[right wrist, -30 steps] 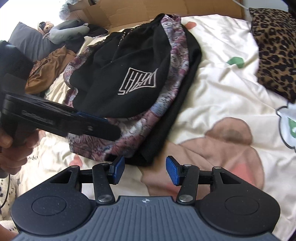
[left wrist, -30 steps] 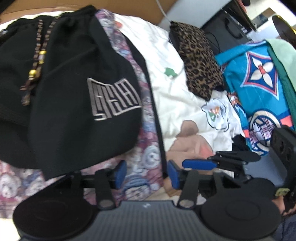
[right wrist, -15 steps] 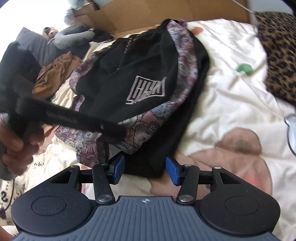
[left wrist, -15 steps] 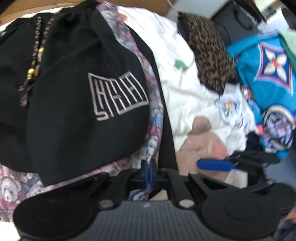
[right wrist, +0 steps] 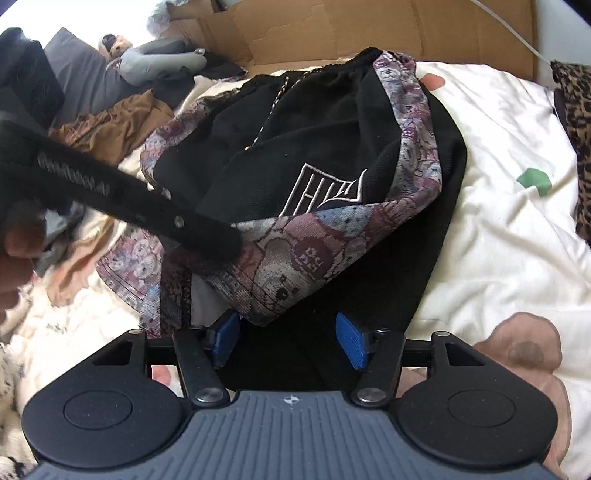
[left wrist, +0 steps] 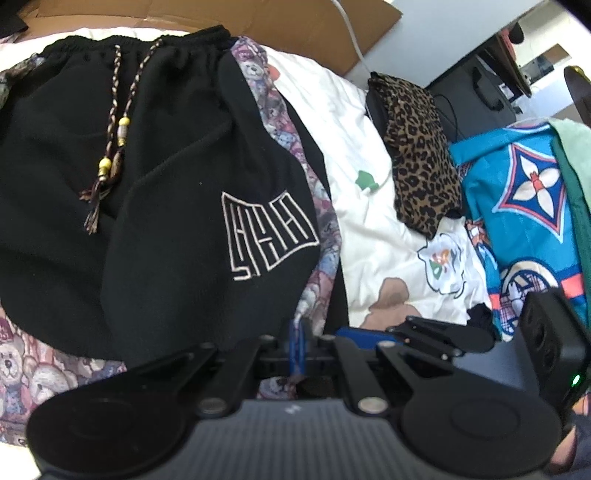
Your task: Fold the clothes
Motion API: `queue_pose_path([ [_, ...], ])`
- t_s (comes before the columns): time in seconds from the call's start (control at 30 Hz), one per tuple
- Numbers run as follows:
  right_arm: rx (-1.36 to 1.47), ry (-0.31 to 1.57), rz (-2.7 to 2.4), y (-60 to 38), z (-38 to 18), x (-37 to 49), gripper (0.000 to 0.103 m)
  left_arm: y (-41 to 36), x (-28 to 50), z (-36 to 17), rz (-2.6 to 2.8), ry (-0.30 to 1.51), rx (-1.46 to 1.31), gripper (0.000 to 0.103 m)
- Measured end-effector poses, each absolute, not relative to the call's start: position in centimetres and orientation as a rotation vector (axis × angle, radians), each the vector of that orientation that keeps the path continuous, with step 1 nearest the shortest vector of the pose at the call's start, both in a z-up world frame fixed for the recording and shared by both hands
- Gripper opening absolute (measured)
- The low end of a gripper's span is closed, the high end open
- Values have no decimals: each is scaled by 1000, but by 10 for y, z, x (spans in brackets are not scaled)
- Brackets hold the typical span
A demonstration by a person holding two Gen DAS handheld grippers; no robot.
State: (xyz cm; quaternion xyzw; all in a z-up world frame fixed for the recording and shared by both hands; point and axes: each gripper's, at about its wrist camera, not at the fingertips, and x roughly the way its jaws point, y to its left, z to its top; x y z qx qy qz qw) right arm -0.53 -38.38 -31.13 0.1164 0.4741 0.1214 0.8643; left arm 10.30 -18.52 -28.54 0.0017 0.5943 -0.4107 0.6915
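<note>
Black shorts (left wrist: 192, 206) with bear-print side panels and a white outline logo lie folded on the bed. My left gripper (left wrist: 297, 347) is shut on the bear-print hem at the near corner and holds it slightly raised. The right wrist view shows it as a dark bar (right wrist: 221, 240) pinching that patterned edge. My right gripper (right wrist: 288, 338) hovers at the near edge of the shorts (right wrist: 332, 122), jaws opening. Black fabric lies between its blue pads (right wrist: 351, 345), and they do not press on it. The raised hem hangs beside the left pad.
The white cartoon bedsheet (right wrist: 498, 221) spreads to the right. A leopard-print cloth (left wrist: 421, 162) and a blue patterned cloth (left wrist: 524, 206) lie at the far right. Cardboard (right wrist: 369, 29) stands behind, with a brown garment (right wrist: 122, 122) and grey plush (right wrist: 159, 62) at the left.
My left gripper closed on the bear-print hem and lifted it a little. My right gripper slid left onto the black edge and its jaws widened.
</note>
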Motion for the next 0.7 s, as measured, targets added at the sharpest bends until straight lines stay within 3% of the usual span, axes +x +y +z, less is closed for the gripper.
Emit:
queue_pose_path([
  [0.7,154,944,242,-359,-325,13,68,-170,136,-262,-857,1301,-171,2],
])
